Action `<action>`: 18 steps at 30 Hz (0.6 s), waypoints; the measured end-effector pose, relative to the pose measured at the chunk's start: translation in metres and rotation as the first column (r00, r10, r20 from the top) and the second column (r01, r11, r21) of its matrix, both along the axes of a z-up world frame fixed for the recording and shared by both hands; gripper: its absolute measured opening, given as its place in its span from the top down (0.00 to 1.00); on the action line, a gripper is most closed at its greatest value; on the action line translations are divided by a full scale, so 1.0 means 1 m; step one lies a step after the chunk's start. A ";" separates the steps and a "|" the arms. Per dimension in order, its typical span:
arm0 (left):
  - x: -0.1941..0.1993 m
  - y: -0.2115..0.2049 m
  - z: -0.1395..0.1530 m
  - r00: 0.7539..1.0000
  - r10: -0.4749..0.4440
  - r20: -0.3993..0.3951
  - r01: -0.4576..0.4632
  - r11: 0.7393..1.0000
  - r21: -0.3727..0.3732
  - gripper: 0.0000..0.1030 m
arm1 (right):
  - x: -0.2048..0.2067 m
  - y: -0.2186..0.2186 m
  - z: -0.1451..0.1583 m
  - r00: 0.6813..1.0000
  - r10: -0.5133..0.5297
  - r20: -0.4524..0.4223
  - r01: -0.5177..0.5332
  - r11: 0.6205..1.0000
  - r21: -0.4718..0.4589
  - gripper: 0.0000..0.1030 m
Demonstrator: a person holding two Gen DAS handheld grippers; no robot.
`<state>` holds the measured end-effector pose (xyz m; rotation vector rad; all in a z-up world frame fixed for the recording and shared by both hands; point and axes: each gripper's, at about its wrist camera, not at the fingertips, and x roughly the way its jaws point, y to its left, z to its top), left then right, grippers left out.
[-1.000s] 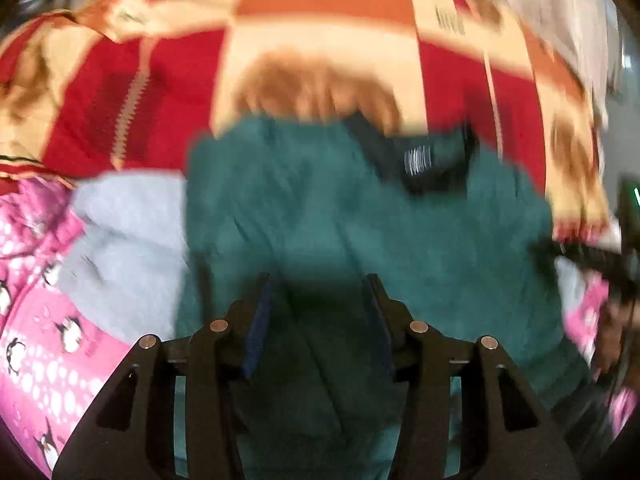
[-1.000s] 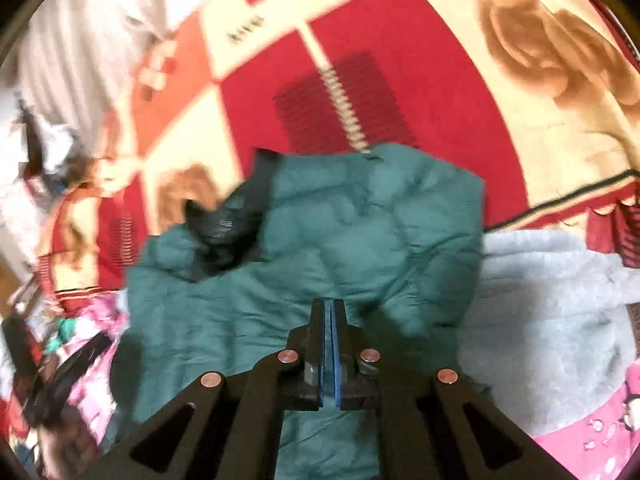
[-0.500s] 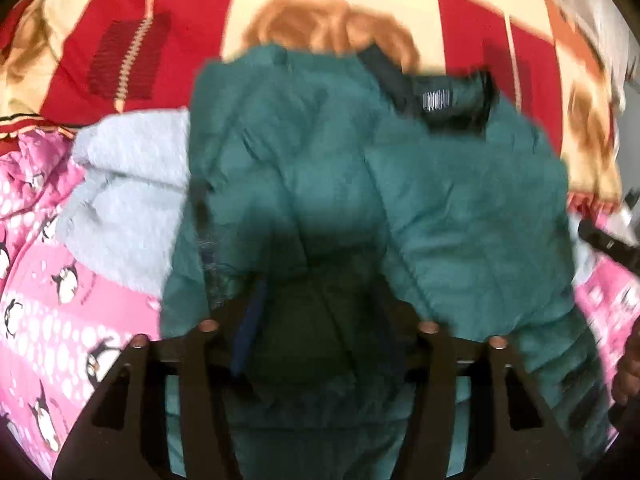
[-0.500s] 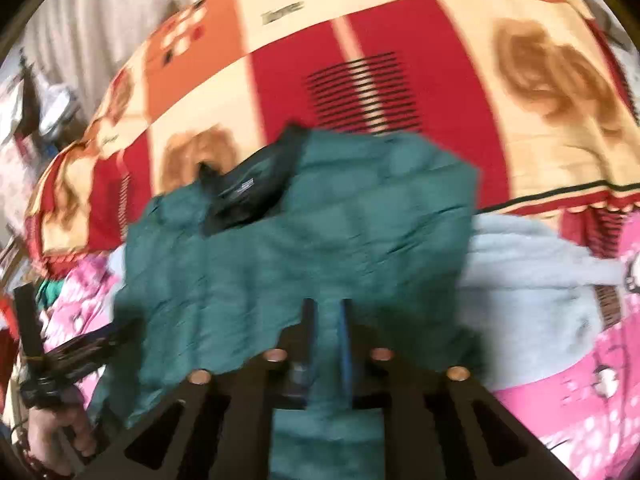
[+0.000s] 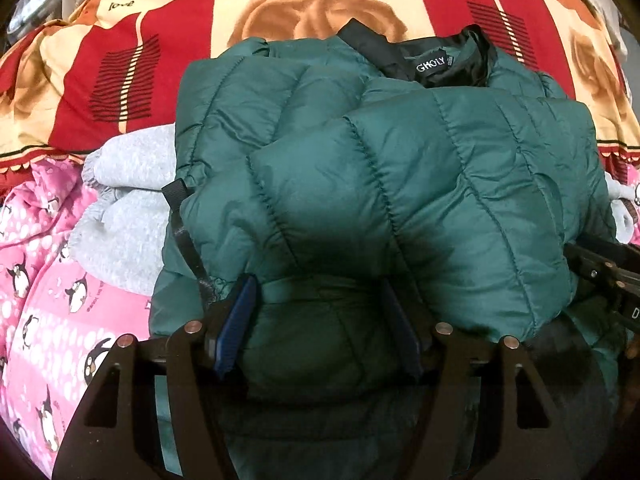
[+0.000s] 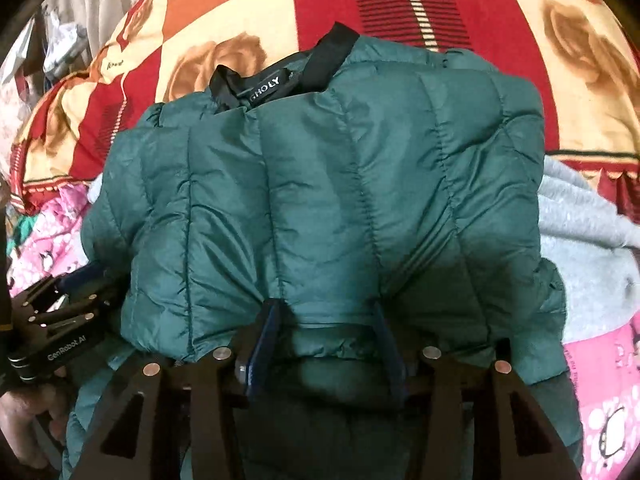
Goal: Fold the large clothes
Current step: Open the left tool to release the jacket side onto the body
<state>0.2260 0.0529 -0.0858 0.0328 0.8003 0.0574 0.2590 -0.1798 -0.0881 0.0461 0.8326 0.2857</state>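
While both of our claws sit spread apart at the near edge of the dark green quilted puffer jacket (image 5: 400,184), neither one is clamped on it. Our left claw (image 5: 316,320) has its blue-padded fingers (image 5: 236,316) wide, with the jacket's near hem bulging between them. Our right claw (image 6: 326,332) is likewise released, its pads either side of a fold of green fabric.

The jacket lies folded on the bed, sleeves drawn across the front, its black collar (image 5: 404,56) at the far side. A black neck label (image 5: 431,66) reads "GHOLY" in white letters; the same label (image 6: 266,88) shows in the right wrist view.

Under the jacket lies a grey fleece garment (image 5: 124,208), sticking out to the left in the left wrist view, and beneath that a pink blanket printed with penguins (image 5: 44,280). Farther off spreads a red, cream and orange rose-patterned bedspread (image 5: 120,60), with small script reading "love" (image 5: 121,4) at far left.

In the right wrist view the left claw's black body (image 6: 60,332) carries the print "GenRobot.AI".
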 end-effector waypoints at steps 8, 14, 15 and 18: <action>-0.005 0.000 0.000 1.000 -0.001 0.000 0.001 1.000 -0.013 0.35 | 0.000 0.005 0.003 0.999 -0.045 0.018 0.046 0.997 -0.057 0.33; -0.003 0.002 0.000 1.000 -0.001 -0.005 0.001 1.000 -0.025 0.30 | -0.007 0.001 -0.004 0.997 -0.068 0.034 0.071 0.994 -0.083 0.31; -0.003 0.002 0.000 1.000 0.000 -0.008 0.000 1.000 -0.029 0.30 | -0.008 0.003 -0.004 0.997 -0.069 0.039 0.073 0.992 -0.102 0.30; -0.001 0.003 0.001 1.000 -0.004 -0.022 0.003 0.999 -0.048 0.28 | -0.009 0.005 -0.004 0.996 -0.074 0.046 0.080 0.989 -0.125 0.29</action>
